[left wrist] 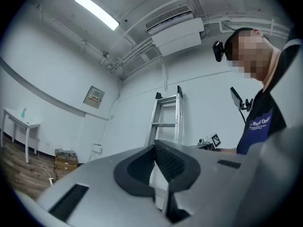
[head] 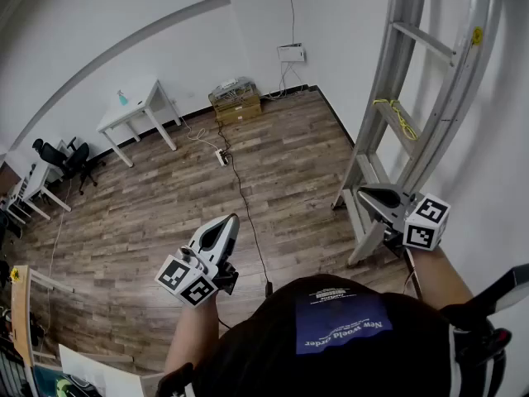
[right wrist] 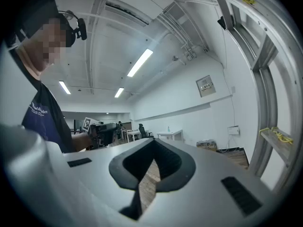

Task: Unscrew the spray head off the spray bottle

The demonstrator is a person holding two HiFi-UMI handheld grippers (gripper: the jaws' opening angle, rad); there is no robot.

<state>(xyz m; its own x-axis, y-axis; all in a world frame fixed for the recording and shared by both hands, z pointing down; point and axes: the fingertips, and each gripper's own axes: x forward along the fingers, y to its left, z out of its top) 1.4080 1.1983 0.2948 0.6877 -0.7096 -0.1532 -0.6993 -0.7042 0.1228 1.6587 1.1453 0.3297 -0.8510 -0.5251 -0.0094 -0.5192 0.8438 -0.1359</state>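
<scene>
A small teal spray bottle [head: 122, 98] stands on a white table [head: 140, 110] far across the room by the wall; it also shows tiny in the left gripper view [left wrist: 23, 112]. My left gripper [head: 231, 218] is held up over the wooden floor, jaws shut with nothing between them [left wrist: 155, 145]. My right gripper [head: 362, 190] is raised near the ladder, also shut and empty [right wrist: 152, 141]. Each gripper faces the other: the left gripper [right wrist: 102, 129] shows in the right gripper view and the right gripper [left wrist: 211, 141] in the left gripper view. Both are far from the bottle.
An aluminium stepladder [head: 413, 98] leans up at my right, close to the right gripper. Cardboard boxes [head: 235, 102] sit by the far wall, with a cable and power strip [head: 221, 157] running across the wood floor. Office chairs [head: 62, 155] stand at far left.
</scene>
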